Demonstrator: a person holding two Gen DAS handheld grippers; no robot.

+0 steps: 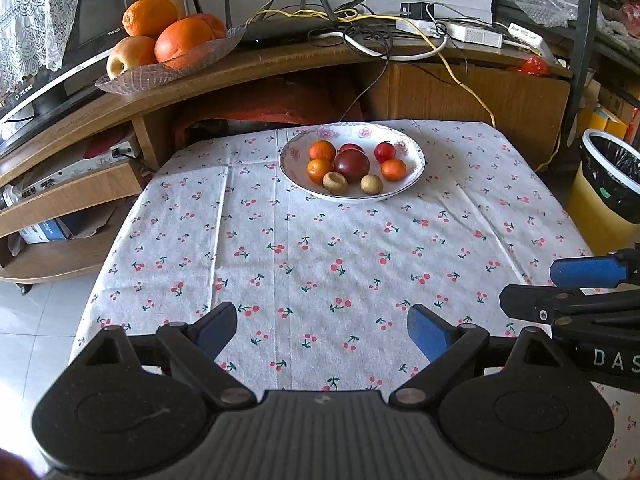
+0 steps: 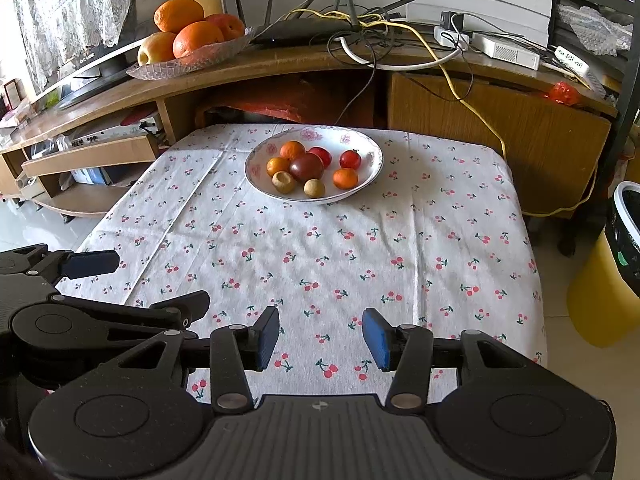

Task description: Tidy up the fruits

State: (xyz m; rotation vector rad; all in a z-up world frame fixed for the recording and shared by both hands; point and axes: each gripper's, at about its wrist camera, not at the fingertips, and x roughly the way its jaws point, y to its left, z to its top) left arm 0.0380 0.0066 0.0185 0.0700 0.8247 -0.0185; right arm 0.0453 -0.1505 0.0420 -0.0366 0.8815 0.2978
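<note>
A white flowered bowl (image 1: 412,152) (image 2: 370,154) stands at the far side of the cherry-print tablecloth (image 1: 320,260) (image 2: 320,248). It holds several small fruits: orange ones (image 1: 322,151) (image 2: 345,178), a dark red one (image 1: 352,165) (image 2: 306,167), a bright red one (image 1: 385,152) (image 2: 350,159) and brown ones (image 1: 335,183) (image 2: 283,182). My left gripper (image 1: 322,330) hangs open over the near cloth, nothing between its fingers. My right gripper (image 2: 321,338) is open too, beside the left one, well short of the bowl.
A glass dish (image 1: 168,74) (image 2: 188,66) with oranges and an apple sits on the wooden TV stand (image 1: 280,64) behind the table, beside a router and tangled cables (image 1: 360,36). A yellow bin (image 1: 604,192) (image 2: 604,280) stands right of the table.
</note>
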